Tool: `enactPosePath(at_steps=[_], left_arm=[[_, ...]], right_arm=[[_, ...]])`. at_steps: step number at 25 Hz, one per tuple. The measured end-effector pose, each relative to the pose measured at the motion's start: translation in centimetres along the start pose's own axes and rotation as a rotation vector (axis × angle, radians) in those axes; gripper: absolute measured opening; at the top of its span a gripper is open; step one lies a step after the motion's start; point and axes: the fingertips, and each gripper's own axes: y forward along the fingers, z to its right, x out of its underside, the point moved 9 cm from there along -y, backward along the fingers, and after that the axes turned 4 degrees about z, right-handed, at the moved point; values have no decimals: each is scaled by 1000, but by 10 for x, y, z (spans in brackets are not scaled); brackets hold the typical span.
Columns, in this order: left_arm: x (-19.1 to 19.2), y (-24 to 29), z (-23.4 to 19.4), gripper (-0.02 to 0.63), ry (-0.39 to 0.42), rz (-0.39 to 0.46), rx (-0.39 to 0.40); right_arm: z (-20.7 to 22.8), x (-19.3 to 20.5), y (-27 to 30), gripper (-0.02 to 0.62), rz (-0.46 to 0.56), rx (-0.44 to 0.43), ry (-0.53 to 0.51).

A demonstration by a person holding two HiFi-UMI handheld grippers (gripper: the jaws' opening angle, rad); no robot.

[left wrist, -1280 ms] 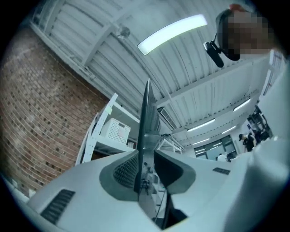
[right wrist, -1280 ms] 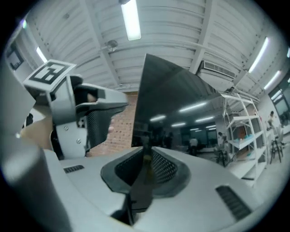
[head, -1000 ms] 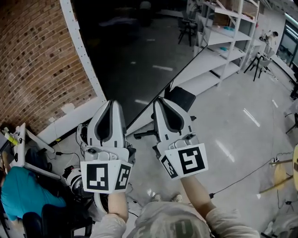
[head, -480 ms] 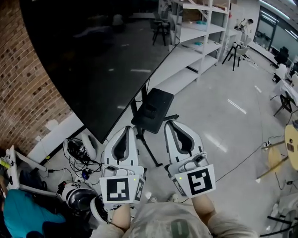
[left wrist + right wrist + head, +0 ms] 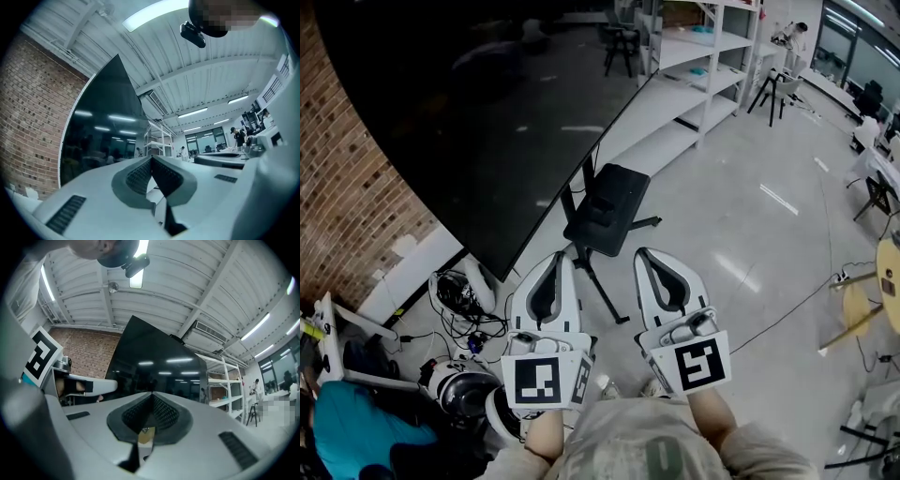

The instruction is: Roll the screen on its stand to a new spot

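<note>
The big black screen (image 5: 487, 122) stands tilted across the upper left of the head view on its stand, with a black shelf (image 5: 607, 208) and thin legs (image 5: 602, 292) below it. My left gripper (image 5: 558, 256) and right gripper (image 5: 645, 251) hover side by side just short of the stand's legs, touching nothing. Both are shut with nothing between the pads. In the left gripper view the screen (image 5: 103, 136) rises beyond the shut left gripper (image 5: 151, 158). The right gripper view shows the screen (image 5: 150, 362) straight ahead over the right gripper (image 5: 152, 393).
A brick wall (image 5: 347, 206) runs behind the screen. Tangled cables (image 5: 459, 300) and a round helmet-like item (image 5: 455, 394) lie on the floor at left. White shelving (image 5: 703, 56) stands at the back. A thin cable (image 5: 787, 309) crosses the pale floor at right.
Both grippers have drawn back from the screen's lower edge and stand toward the person. The screen and its stand now lie farther up in the head view.
</note>
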Motion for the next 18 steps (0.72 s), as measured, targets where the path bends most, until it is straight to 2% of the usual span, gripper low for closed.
enactPosePath(at_steps=[18], left_arm=[[13,1,-10,15,-14,-35,-27]], right_arm=[[11,26,1,19,-54,20,83]])
